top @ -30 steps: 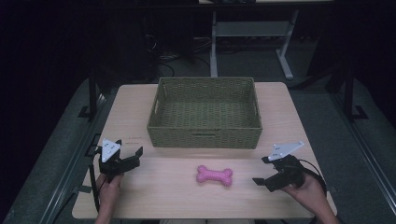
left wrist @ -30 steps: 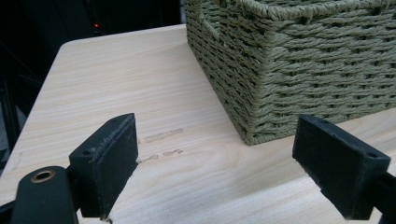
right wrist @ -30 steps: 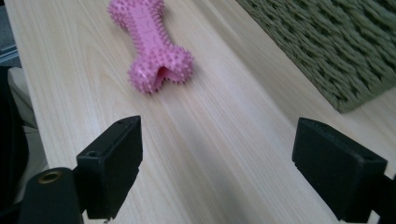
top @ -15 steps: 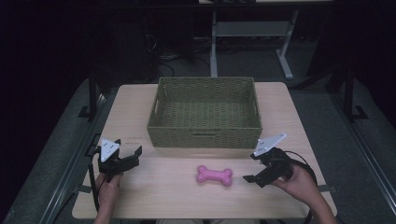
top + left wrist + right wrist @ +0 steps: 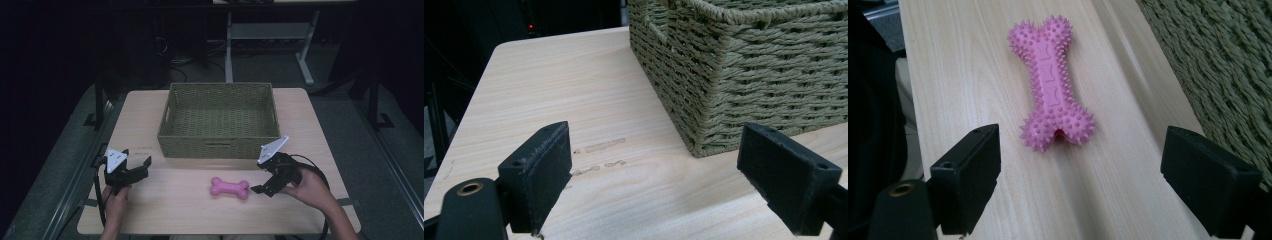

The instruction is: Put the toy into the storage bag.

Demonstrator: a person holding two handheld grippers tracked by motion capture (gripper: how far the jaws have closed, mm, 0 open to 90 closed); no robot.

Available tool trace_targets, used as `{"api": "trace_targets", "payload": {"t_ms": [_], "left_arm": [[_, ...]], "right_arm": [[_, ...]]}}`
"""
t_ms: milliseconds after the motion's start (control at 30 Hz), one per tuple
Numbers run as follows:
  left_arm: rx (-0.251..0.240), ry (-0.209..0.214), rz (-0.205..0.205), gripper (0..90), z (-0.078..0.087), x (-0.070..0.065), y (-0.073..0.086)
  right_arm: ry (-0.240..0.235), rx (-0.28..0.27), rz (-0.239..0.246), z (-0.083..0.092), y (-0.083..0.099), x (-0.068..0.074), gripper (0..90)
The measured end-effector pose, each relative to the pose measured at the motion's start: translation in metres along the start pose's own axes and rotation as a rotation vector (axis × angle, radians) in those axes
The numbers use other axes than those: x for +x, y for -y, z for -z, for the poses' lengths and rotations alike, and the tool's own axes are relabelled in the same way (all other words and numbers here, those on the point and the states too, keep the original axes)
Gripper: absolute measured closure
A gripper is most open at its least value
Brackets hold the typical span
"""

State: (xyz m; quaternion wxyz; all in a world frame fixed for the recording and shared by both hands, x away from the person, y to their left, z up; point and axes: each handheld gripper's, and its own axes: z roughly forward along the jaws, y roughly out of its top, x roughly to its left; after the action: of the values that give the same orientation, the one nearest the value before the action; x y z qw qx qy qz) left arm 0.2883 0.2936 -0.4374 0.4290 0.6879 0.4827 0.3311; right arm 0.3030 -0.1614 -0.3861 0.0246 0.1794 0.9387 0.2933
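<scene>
**Right claw lined up on the pink bone, left claw idle by the basket**

My right gripper [image 5: 261,184] sits low over the light wooden table [image 5: 165,210], near the front edge, with its jaws spread wide and nothing between them. Along its own view, the pink spiky rubber bone [image 5: 1052,85] lies flat on the wood just ahead of my jaw tips, its long axis running away from me and its near knobbed end roughly centred in the gap. The jaws stand to either side of that end and do not touch it. From the high view the bone [image 5: 229,187] lies lengthwise across the table, in front of the basket and apart from it, with my right gripper just beside its right end.

The woven green basket [image 5: 218,146] stands in the middle of the table, upright and with nothing visible inside. In the right gripper view its weave [image 5: 1228,65] runs along the right side of the picture.

My left gripper [image 5: 142,167] is well apart from the bone, near the table's left front corner. Its jaws are also spread wide and hold nothing. They point toward the basket's near left corner [image 5: 704,115], which stands a little way off, with bare wood [image 5: 574,90] between.
</scene>
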Motion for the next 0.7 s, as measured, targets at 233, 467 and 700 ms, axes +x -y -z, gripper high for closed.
{"api": "trace_targets", "payload": {"t_ms": [233, 467, 700], "left_arm": [[0.007, -0.003, 0.0, 13.7, 0.0, 0.0, 0.0], [0.005, 0.0, 0.007, 13.7, 0.0, 0.002, 0.0], [-0.002, -0.003, 0.009, 13.7, 0.001, 0.001, 0.0]], "right_arm": [[-0.017, 0.007, 0.019, -0.004, -0.01, 0.002, 15.9], [-0.047, 0.039, 0.061, -0.017, -0.026, 0.005, 15.9], [-0.068, 0.081, 0.095, -0.031, -0.039, 0.009, 16.1]]}}
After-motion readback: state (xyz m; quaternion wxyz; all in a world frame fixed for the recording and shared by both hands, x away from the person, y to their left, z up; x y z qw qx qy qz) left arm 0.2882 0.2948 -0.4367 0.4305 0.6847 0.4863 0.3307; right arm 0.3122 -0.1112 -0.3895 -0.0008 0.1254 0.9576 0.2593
